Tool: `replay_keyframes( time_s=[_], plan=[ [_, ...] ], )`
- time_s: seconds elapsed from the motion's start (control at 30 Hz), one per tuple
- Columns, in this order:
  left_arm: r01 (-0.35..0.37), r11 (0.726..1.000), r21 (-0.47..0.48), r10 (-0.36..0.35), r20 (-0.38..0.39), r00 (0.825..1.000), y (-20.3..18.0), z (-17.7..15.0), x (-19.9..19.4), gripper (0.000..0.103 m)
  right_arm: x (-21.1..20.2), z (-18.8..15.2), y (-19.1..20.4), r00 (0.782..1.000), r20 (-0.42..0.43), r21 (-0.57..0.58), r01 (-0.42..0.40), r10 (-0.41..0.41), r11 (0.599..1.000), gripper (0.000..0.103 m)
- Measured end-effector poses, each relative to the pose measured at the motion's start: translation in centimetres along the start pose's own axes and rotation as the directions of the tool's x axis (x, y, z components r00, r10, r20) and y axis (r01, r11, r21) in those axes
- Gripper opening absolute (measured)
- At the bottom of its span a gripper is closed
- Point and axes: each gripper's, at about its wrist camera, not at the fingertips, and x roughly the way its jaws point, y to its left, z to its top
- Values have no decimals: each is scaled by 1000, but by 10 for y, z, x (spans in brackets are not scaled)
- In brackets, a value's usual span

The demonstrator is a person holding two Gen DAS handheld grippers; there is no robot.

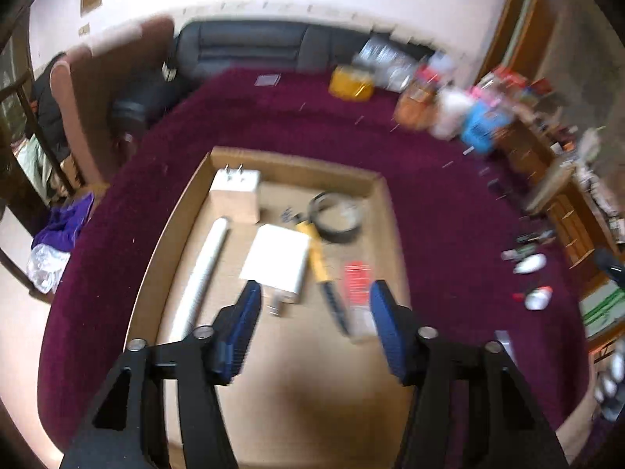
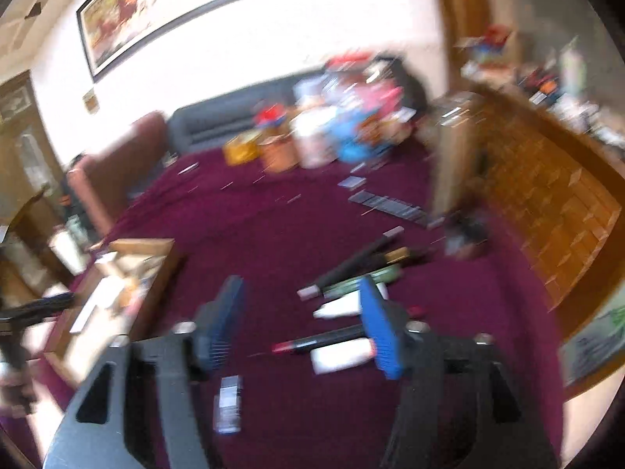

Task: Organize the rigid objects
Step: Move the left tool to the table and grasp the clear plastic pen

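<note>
A shallow cardboard tray (image 1: 187, 211) lies on the maroon cloth. In it are a white plug adapter (image 1: 236, 195), a white charger block (image 1: 277, 262), a white tube (image 1: 203, 273), a yellow-handled tool (image 1: 318, 262), a black ring (image 1: 336, 217) and a red-labelled packet (image 1: 357, 293). My left gripper (image 1: 314, 301) is open and empty above the tray. My right gripper (image 2: 300, 301) is open and empty over the cloth, above a red-tipped pen (image 2: 316, 342), white tubes (image 2: 340, 357) and dark sticks (image 2: 351, 265). The tray also shows at the left of the right wrist view (image 2: 156, 273).
Jars, boxes and bottles (image 1: 441, 97) crowd the far side of the table. A small dark box (image 2: 228, 402) lies near the right gripper. Small white and red items (image 1: 535, 277) lie right of the tray. A dark sofa (image 1: 250, 47) and wooden shelves (image 2: 547, 203) surround the table.
</note>
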Motion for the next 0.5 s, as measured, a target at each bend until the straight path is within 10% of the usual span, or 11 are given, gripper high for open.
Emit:
replay_keyframes(
  time_s=[0.2, 0.5],
  plan=[
    [156, 986, 54, -161, 114, 980, -62, -20, -47, 68, 35, -22, -60, 989, -144, 139, 0, 20, 990, 87],
    [218, 954, 205, -197, -118, 973, -162, -58, 17, 68, 47, -45, -76, 972, -203, 240, -66, 116, 968, 87]
  ],
)
